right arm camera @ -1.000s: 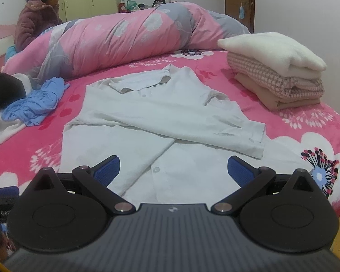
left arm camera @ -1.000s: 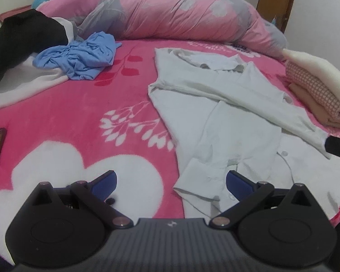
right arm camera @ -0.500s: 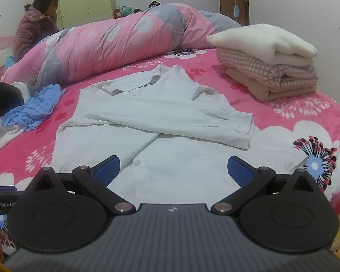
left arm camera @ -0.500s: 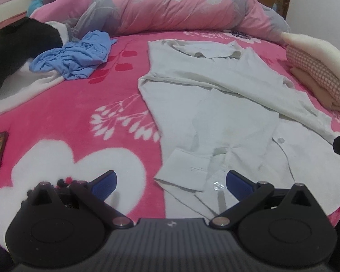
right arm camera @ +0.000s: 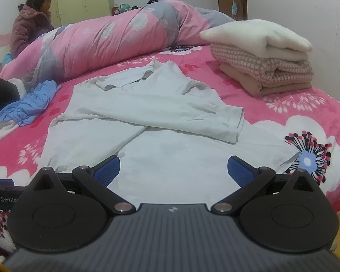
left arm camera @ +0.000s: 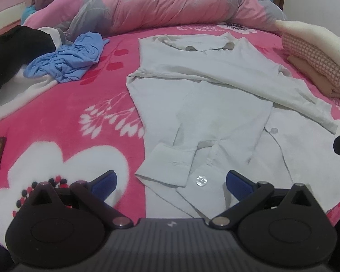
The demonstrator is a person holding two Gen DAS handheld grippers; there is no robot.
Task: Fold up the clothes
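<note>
pale grey shirt (left arm camera: 215, 104), pink floral blanket (left arm camera: 56, 122), blue top (left arm camera: 68, 61)

shirts: 1 pale one (left arm camera: 217, 104) spread flat | sleeves folded across it: 2 | buttons showing: 2 | folded items in the stack (right arm camera: 263, 56): 3 | loose garments in the heap: 3, blue (left arm camera: 68, 61), black (left arm camera: 13, 52), white (left arm camera: 22, 90) | rolled quilts: 1 (right arm camera: 115, 38) | people: 1 (right arm camera: 31, 29) | grippers: 2, left (left arm camera: 171, 182), right (right arm camera: 173, 170)

shirt hem (left arm camera: 170, 213) behind left claw (left arm camera: 171, 184)
</note>
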